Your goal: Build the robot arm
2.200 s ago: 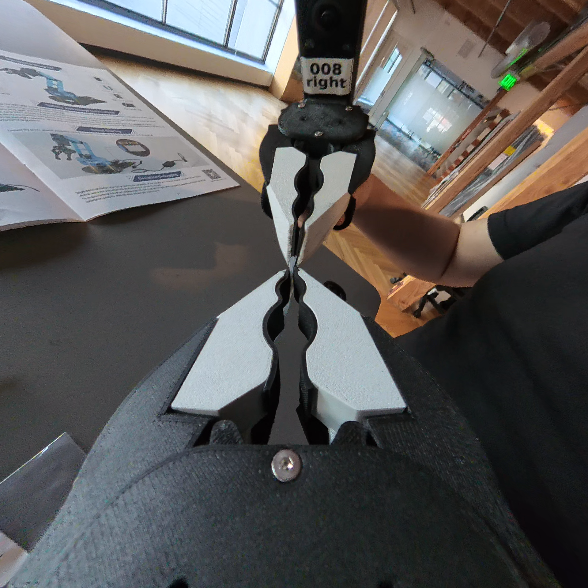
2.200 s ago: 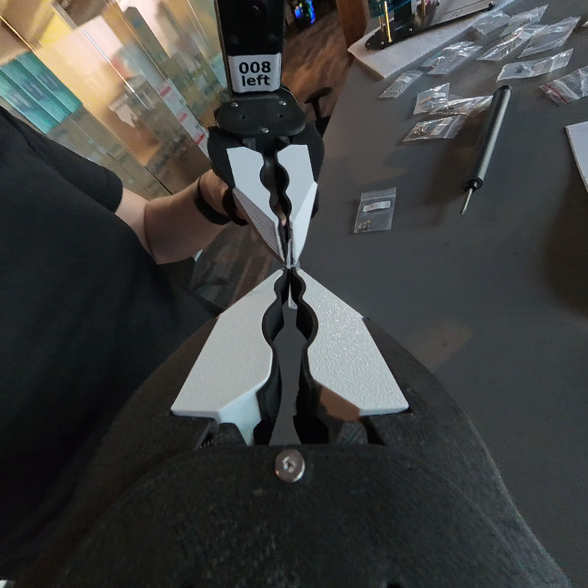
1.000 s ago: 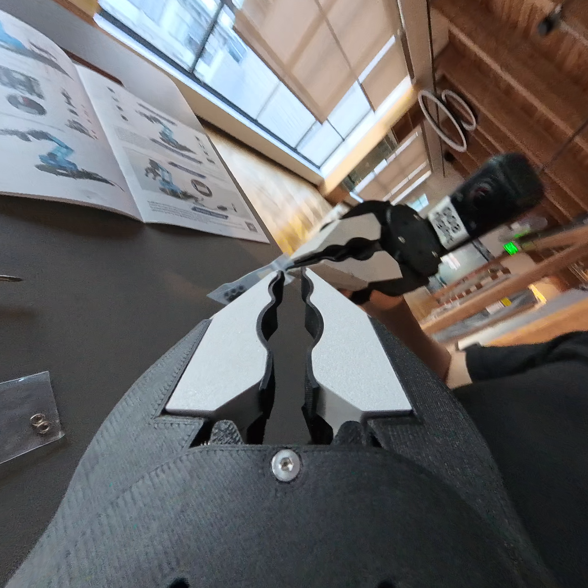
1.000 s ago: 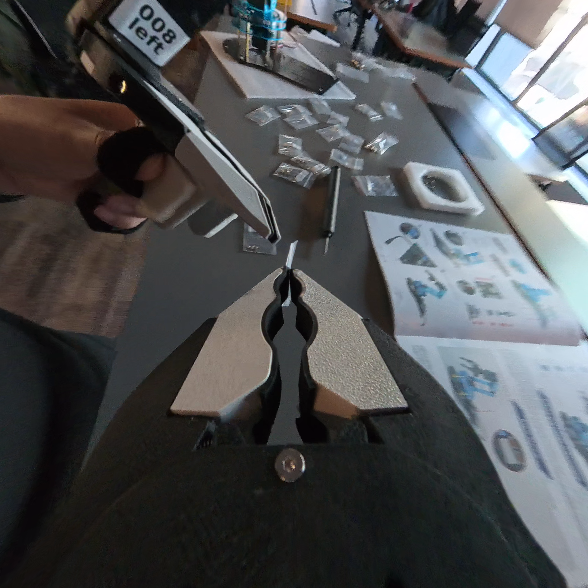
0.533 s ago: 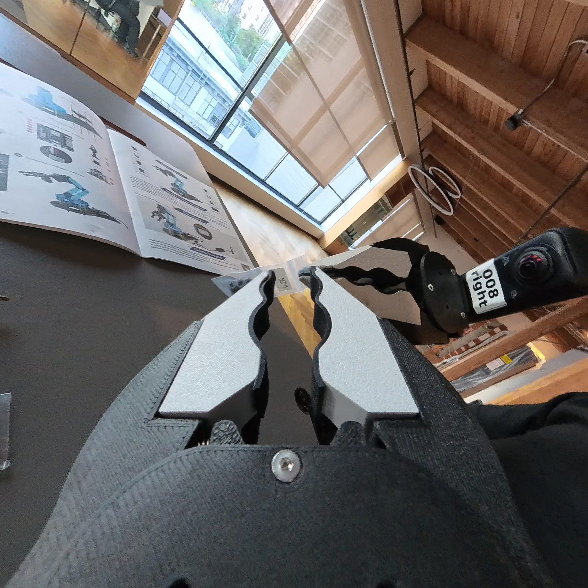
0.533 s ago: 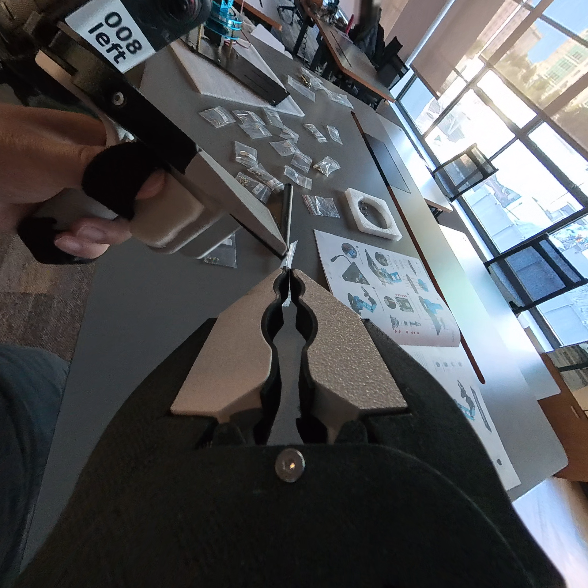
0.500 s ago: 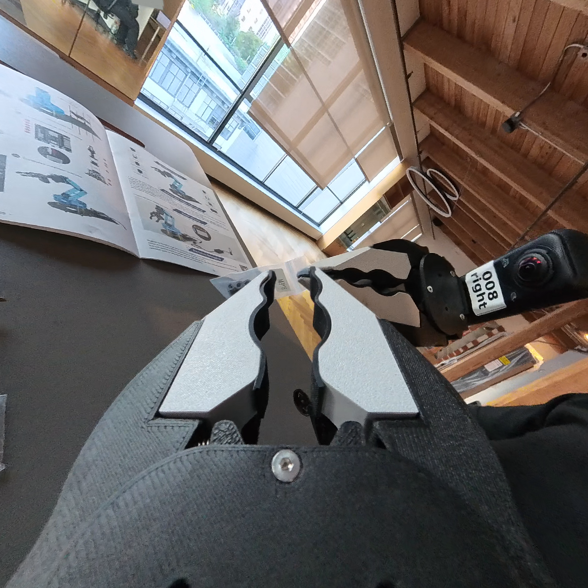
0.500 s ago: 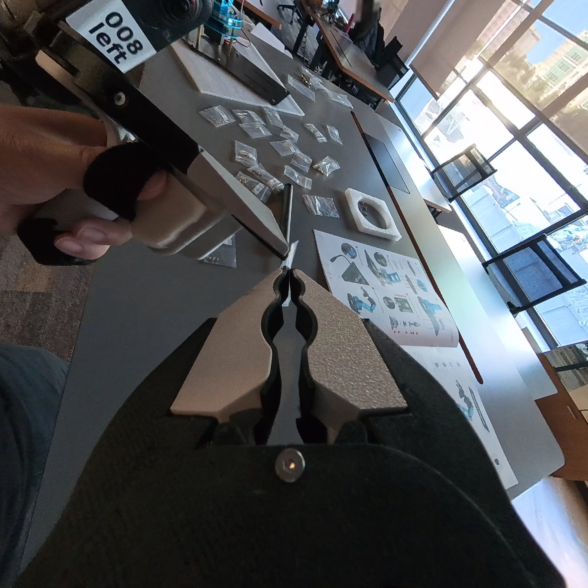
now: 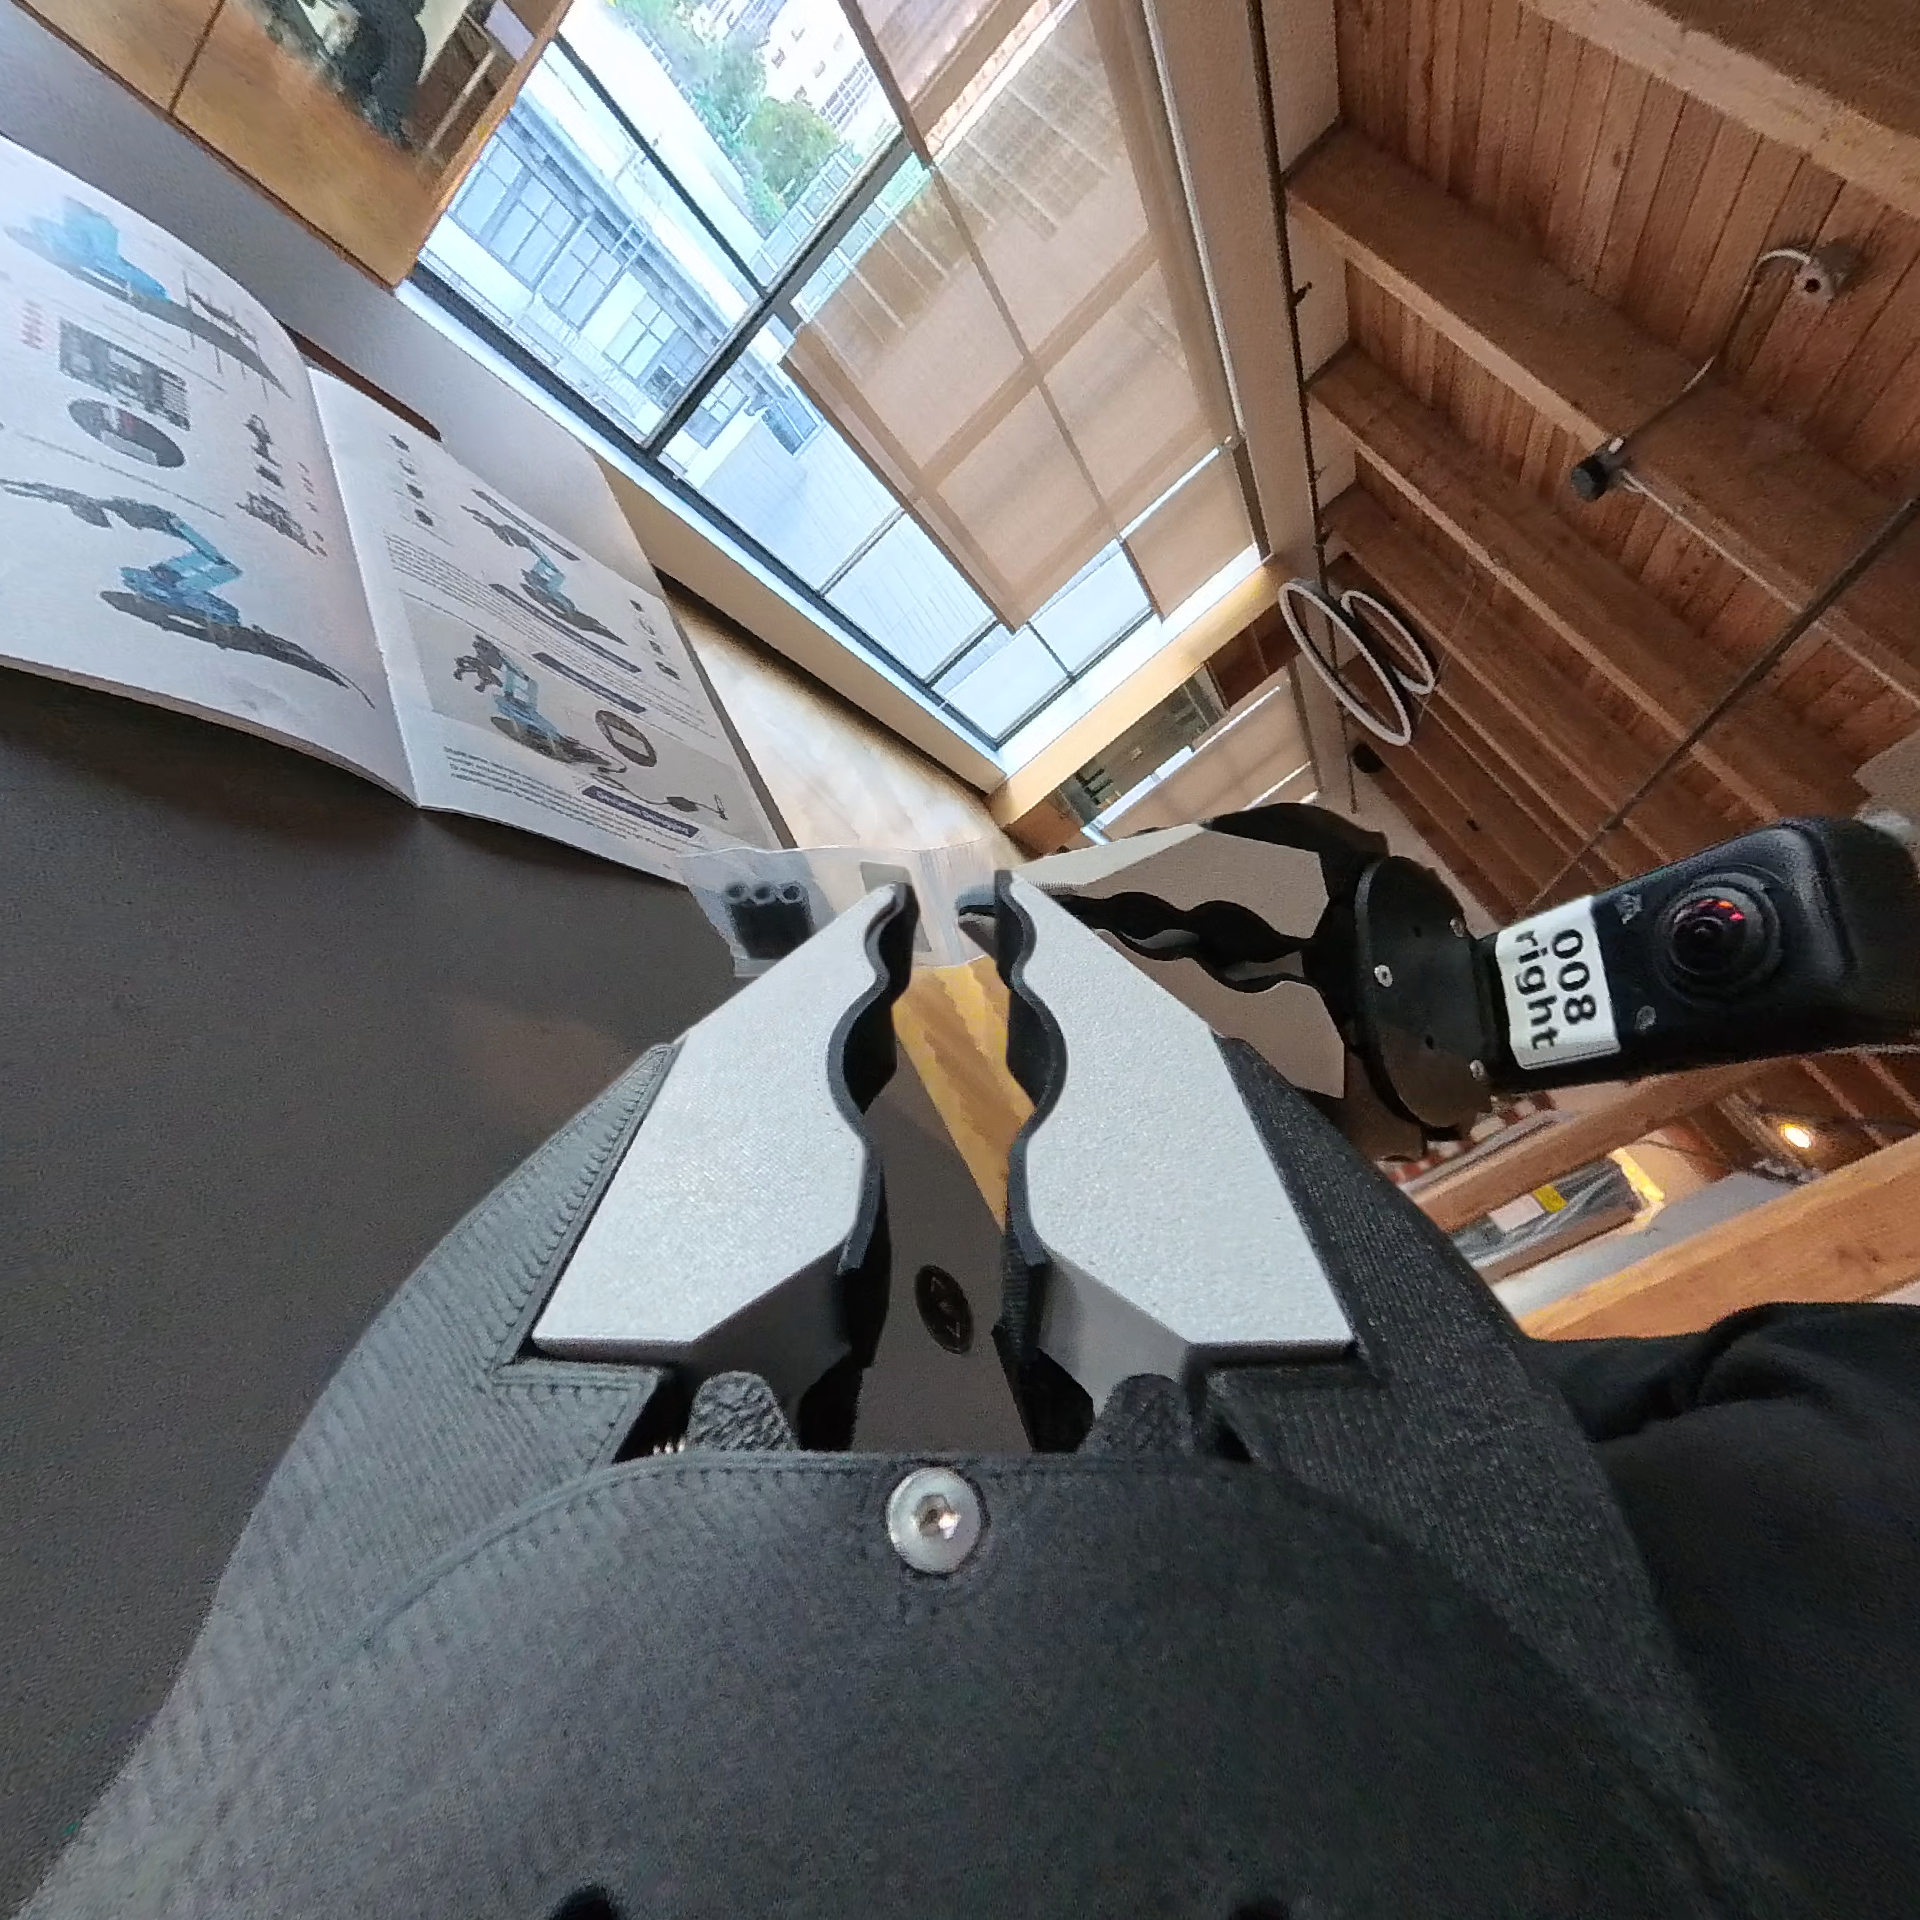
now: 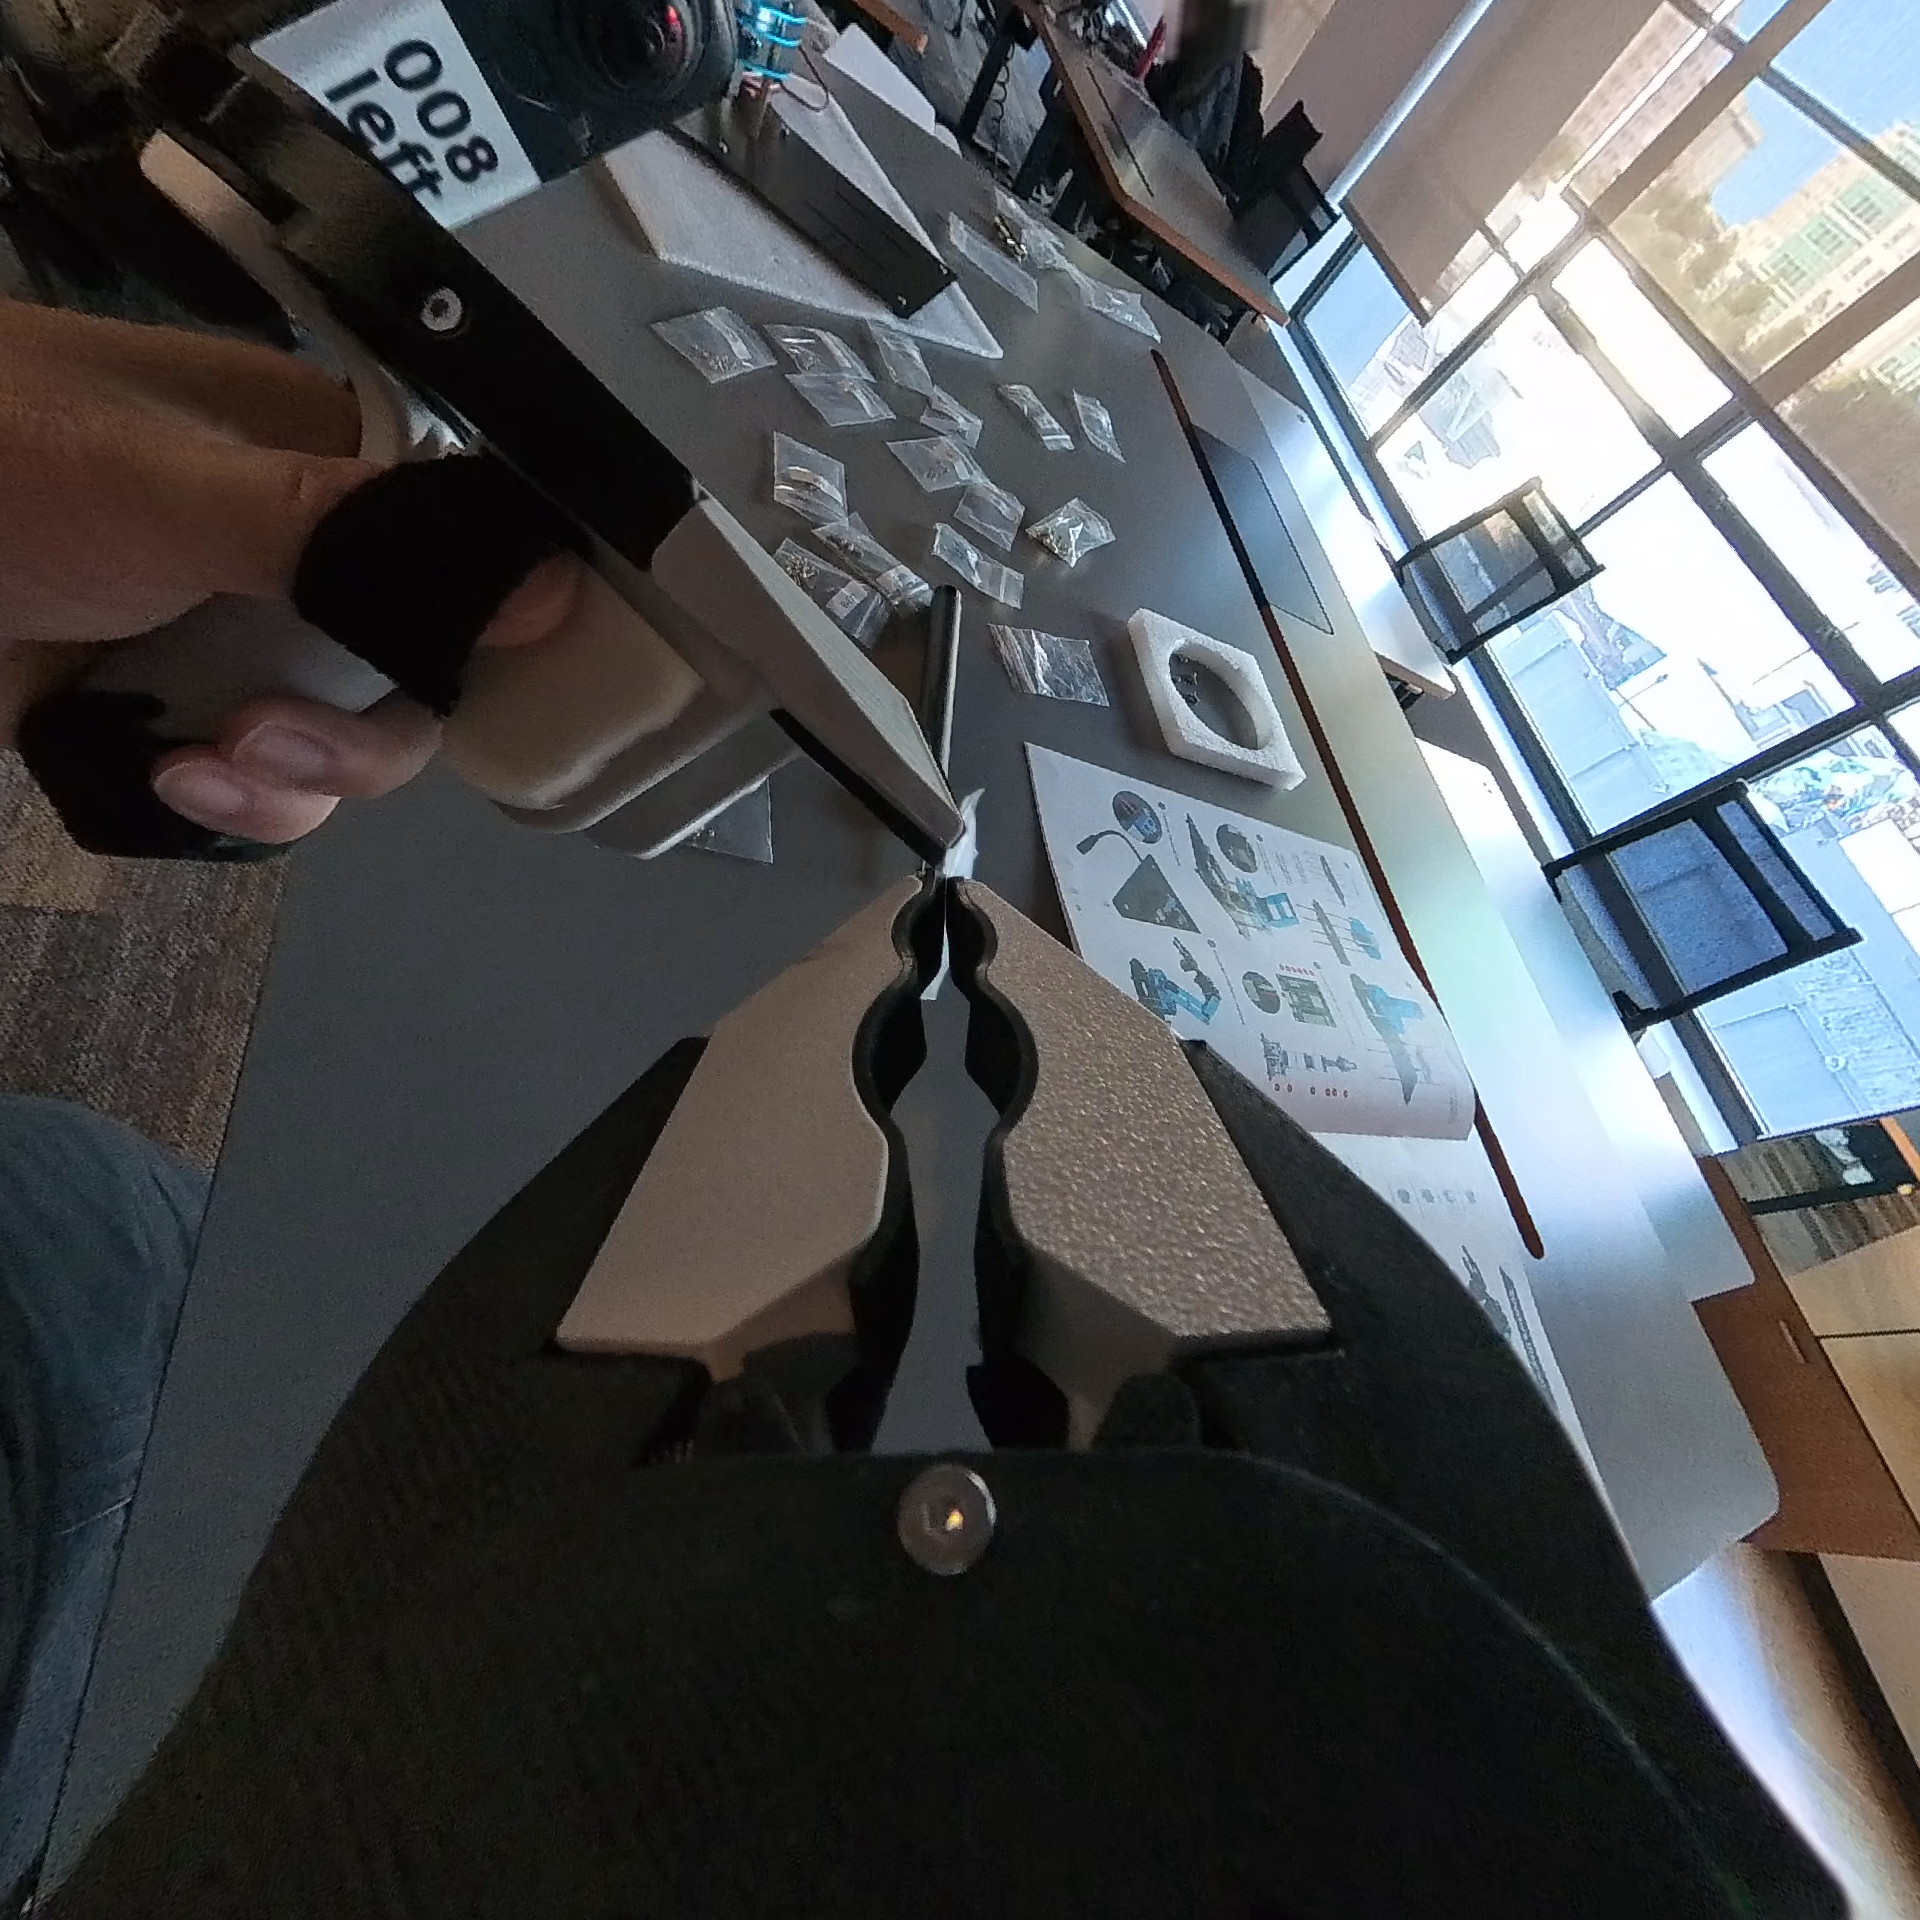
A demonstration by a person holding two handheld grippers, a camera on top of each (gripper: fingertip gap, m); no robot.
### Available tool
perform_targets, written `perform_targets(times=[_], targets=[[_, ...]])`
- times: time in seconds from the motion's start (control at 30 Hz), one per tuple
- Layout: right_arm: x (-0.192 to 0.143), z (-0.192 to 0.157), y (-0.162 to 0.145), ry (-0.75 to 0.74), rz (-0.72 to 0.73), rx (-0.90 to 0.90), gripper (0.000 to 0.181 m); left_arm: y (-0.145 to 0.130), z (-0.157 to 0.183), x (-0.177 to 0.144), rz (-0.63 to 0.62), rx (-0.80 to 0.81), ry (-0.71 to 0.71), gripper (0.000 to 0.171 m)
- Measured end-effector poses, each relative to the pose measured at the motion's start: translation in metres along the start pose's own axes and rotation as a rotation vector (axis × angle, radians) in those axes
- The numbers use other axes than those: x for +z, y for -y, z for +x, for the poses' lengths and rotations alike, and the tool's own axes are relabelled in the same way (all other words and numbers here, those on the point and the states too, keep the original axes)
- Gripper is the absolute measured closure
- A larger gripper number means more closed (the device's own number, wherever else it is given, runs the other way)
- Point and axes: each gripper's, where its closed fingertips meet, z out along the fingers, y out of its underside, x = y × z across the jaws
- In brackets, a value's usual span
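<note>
A small clear plastic bag (image 9: 764, 914) with black parts inside hangs in the air above the dark table (image 9: 208, 1039). My right gripper (image 10: 943, 894) is shut on the bag's white edge strip (image 10: 948, 940). In the left wrist view the right gripper (image 9: 1049, 873) comes in from the right. My left gripper (image 9: 951, 888) is open, with a narrow gap between its jaws, and its tips are right at the bag's edge. In the right wrist view the left gripper (image 10: 935, 836) reaches in from the upper left, held by a person's hand (image 10: 208, 582).
An open instruction booklet (image 10: 1247, 935) lies on the table, also in the left wrist view (image 9: 260, 582). Farther off are several small hardware bags (image 10: 935, 457), a black screwdriver (image 10: 943, 665), a white foam frame (image 10: 1210, 696) and a white foam board (image 10: 831, 239). The table's long edge (image 10: 1351, 790) runs at the right.
Both grippers pinched the bag tip to tip and swung round over the table. The left gripper then opened its jaws. The right gripper kept its hold.
</note>
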Motion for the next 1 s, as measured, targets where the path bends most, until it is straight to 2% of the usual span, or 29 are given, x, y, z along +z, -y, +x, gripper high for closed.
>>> perform_targets(times=[0.1,0.7,1.0], targets=[[0.0006,-0.0010,-0.0011,0.002,-0.003,-0.001,0.181,-0.0007,0.0008,-0.0004,0.004,-0.027,-0.022,0.164],[-0.0003,0.0000,-0.0059,-0.009,-0.014,0.012,0.181,-0.0039,-0.0011,0.0011,0.024,-0.087,-0.036,0.166],[0.0025,-0.0023,-0.0091,-0.035,-0.040,-0.048,0.181,-0.0080,-0.0042,0.0018,0.030,-0.151,-0.060,0.165]])
